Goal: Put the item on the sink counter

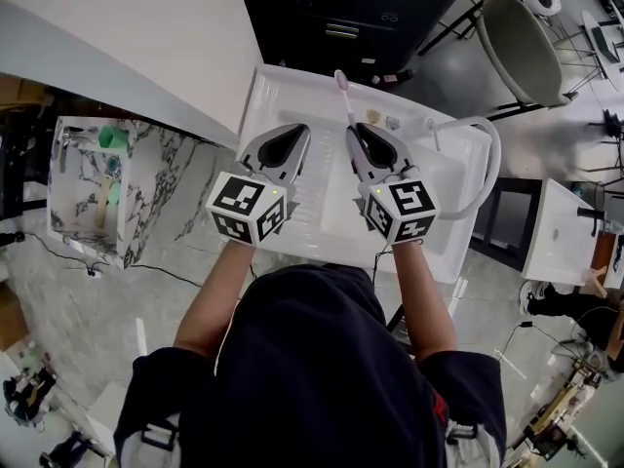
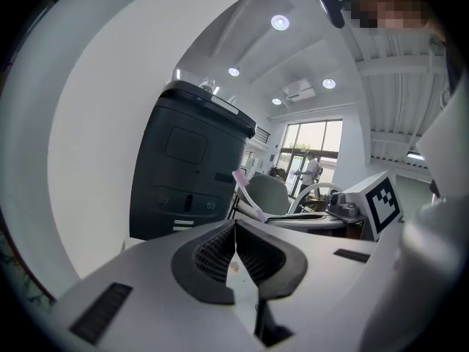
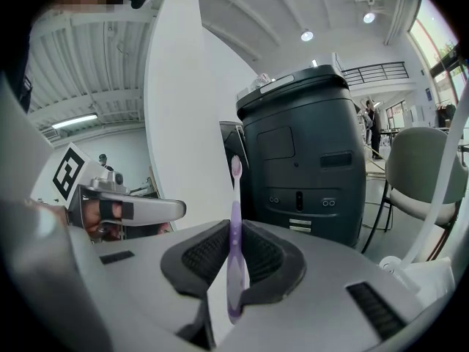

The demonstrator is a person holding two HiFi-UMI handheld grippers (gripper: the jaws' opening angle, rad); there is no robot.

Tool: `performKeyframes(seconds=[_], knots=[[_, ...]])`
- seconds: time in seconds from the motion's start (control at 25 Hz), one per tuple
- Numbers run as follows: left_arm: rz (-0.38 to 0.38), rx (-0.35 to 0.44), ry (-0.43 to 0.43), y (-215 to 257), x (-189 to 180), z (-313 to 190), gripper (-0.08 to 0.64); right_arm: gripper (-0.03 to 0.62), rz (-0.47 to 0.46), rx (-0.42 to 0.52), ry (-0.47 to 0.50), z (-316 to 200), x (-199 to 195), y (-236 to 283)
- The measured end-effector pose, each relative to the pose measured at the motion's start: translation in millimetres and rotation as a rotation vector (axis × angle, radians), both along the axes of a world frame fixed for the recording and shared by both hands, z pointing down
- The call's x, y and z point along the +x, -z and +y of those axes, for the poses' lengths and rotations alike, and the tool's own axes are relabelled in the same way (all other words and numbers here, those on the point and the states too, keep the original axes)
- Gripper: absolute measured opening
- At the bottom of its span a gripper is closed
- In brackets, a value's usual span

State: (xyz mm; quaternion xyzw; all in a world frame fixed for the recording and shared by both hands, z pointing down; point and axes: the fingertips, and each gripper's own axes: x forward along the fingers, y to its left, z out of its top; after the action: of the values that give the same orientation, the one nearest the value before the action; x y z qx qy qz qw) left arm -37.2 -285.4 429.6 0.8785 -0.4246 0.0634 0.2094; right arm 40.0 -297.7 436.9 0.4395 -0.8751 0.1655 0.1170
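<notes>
Toothbrush point(image 3: 236, 189) is clamped between the pads of the right gripper point(image 3: 233, 233), which sit narrow and press on its purple handle from both sides. In the right gripper view the brush stands upright in the grip. Its pale head rises above the jaw tips and the butt of the handle shows just below the pads. In the head view the toothbrush point(image 1: 343, 91) projects forward from the right gripper point(image 1: 363, 136) over the white counter point(image 1: 283, 91), its head near the far rim. No contact with the counter surface is visible. Left gripper point(image 2: 236, 233) has its pads together at the tips with nothing between them. In the head view the left gripper point(image 1: 291, 133) is held over the counter just beside the right one, both pointing away from the person. A white hose point(image 1: 490, 164) curves along the counter's right side, and two small objects point(image 1: 382, 120) lie on the counter near the far rim, too small to identify. A black cabinet point(image 1: 341, 8) stands beyond the counter, with a grey chair point(image 1: 526, 37) to its right. A marble-patterned unit point(image 1: 146, 178) stands well apart at the left of the head view.
</notes>
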Motion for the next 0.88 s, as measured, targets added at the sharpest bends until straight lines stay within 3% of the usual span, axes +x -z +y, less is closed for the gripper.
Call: performKeyframes(seconds=[0.88], knots=[[-0.012,-0.073,0.045,-42,0,-23,0.015,0.067,0.039,-0.079,0.041,-33,6,-41]])
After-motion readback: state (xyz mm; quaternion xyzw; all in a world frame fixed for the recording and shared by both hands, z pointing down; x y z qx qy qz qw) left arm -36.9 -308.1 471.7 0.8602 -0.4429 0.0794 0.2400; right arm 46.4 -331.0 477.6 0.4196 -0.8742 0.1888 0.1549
